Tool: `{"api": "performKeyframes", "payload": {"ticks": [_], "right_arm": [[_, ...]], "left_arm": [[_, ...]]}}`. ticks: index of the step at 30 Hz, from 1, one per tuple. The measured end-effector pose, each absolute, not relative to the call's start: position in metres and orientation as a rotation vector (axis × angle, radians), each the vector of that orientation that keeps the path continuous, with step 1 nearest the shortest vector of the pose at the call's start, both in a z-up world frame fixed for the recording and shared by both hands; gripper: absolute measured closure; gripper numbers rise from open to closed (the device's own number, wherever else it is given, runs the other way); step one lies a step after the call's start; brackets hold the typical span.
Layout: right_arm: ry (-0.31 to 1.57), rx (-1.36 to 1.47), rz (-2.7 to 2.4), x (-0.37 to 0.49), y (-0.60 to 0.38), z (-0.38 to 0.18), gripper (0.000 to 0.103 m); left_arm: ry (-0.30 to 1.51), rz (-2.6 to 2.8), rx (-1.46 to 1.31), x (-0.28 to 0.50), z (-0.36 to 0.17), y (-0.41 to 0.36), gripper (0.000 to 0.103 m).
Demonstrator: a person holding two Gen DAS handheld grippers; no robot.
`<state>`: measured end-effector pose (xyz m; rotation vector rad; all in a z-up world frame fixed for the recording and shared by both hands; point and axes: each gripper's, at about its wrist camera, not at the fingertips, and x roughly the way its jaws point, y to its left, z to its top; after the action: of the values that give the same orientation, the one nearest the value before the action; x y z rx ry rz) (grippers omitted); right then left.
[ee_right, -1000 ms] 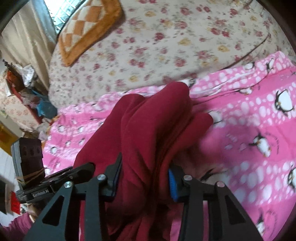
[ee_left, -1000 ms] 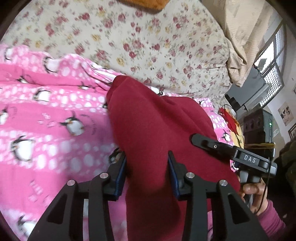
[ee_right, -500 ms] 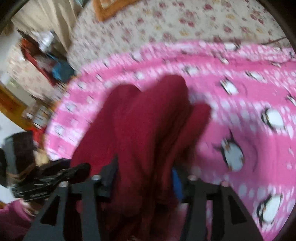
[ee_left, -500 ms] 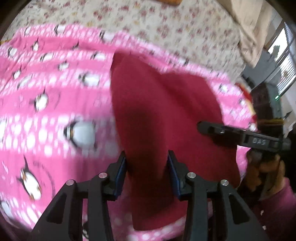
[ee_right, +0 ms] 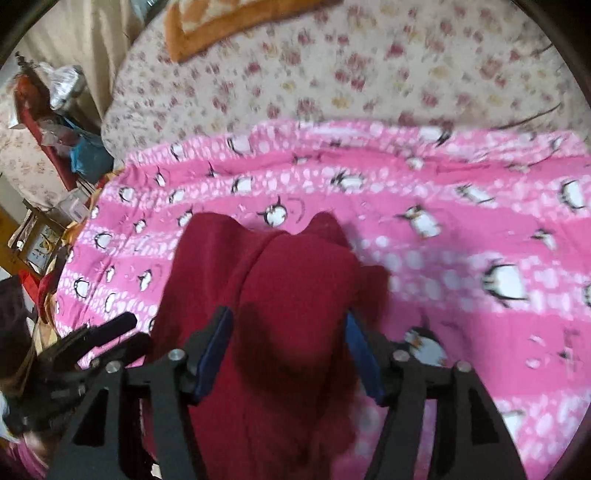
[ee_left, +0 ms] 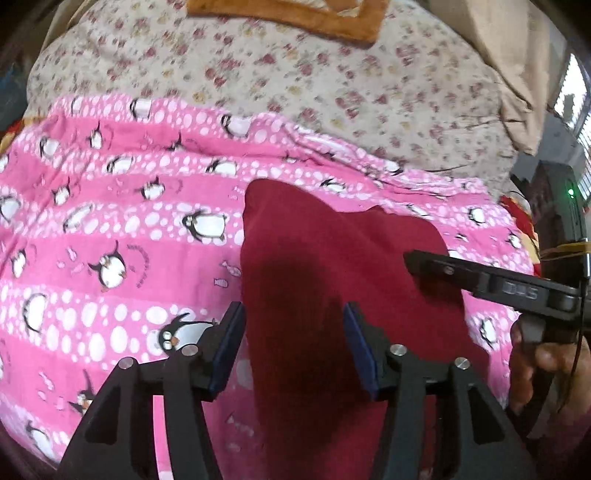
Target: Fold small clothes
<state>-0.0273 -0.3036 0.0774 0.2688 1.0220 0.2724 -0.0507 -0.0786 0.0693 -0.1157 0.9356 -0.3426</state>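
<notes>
A dark red garment (ee_left: 332, 266) lies bunched on a pink penguin blanket (ee_left: 110, 229). My left gripper (ee_left: 291, 347) hovers over its near left part, jaws opening. Cloth sits between them, but the blue pads (ee_left: 225, 354) stand apart from it. In the right wrist view a raised fold of the red garment (ee_right: 295, 295) fills the gap of my right gripper (ee_right: 288, 350). Its jaws are closing, and both blue pad faces still show beside the cloth. Each view catches the other gripper from the side: the right gripper (ee_left: 498, 284) and the left gripper (ee_right: 92, 339).
The pink blanket (ee_right: 480, 229) covers a bed with a floral sheet (ee_left: 295, 74). An orange checked cushion (ee_left: 295, 14) lies at the far end. A hand (ee_left: 543, 354) holds the right gripper's handle. Cluttered shelves (ee_right: 48, 122) stand beyond the bed's left side.
Both grippers have drawn back over the pink blanket and the red garment has come down onto it. The left jaws stand wider apart than before. More of the blanket shows.
</notes>
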Motion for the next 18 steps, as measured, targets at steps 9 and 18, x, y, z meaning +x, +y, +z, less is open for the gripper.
{"api": "performKeyframes", "payload": {"ticks": [9, 18], "right_arm": [[0.986, 0.029, 0.126, -0.01, -0.296, 0.051, 0.091], [0.938, 0.103, 0.111, -0.031, -0.312, 0.075, 0.059]], "left_arm": [[0.923, -0.337, -0.112, -0.047, 0.043, -0.09, 0.062], [0.902, -0.304, -0.057, -0.052, 0.041, -0.096, 0.059]]}}
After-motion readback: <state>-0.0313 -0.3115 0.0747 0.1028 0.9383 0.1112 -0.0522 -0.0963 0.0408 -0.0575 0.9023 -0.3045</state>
